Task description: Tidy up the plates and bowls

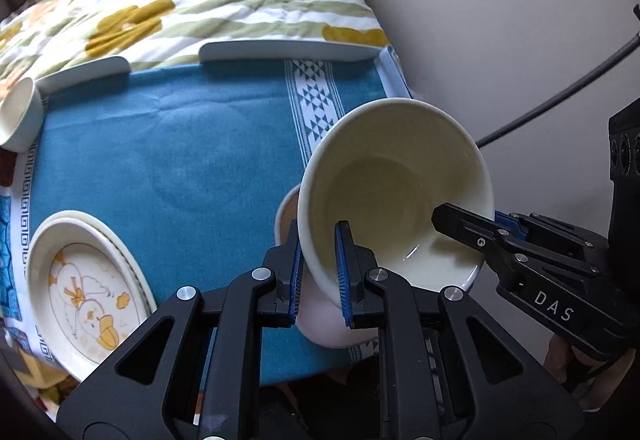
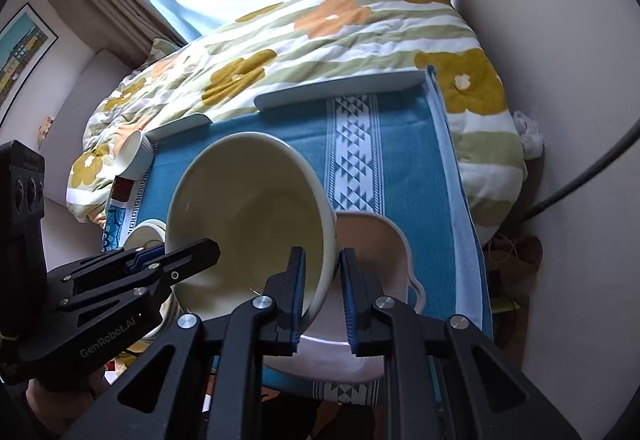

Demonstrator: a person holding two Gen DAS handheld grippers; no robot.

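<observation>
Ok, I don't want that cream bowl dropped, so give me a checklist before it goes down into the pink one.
1. Left gripper clamped on cream bowl rim: ok.
2. Right gripper clamped on opposite rim: ok.
3. Bowl level: not ok, tilted.
4. Pink bowl underneath, empty: ok where visible.
5. Duck plates clear of the path: ok.
6. Gap between the bowls: cannot tell.

A big bowl (image 1: 396, 196) hangs tilted between two grippers, above a wide dish (image 2: 376, 248) that sits on the cloth (image 1: 180, 160). The left gripper (image 1: 318, 272) pinches the bowl's left rim, and the right gripper (image 2: 322, 296) pinches its right rim. A stack of plates (image 1: 86, 292) lies on the cloth to the left. A small cup (image 1: 20, 116) stands at the far left corner. Behind the cloth lies a blanket (image 1: 224, 4).
</observation>
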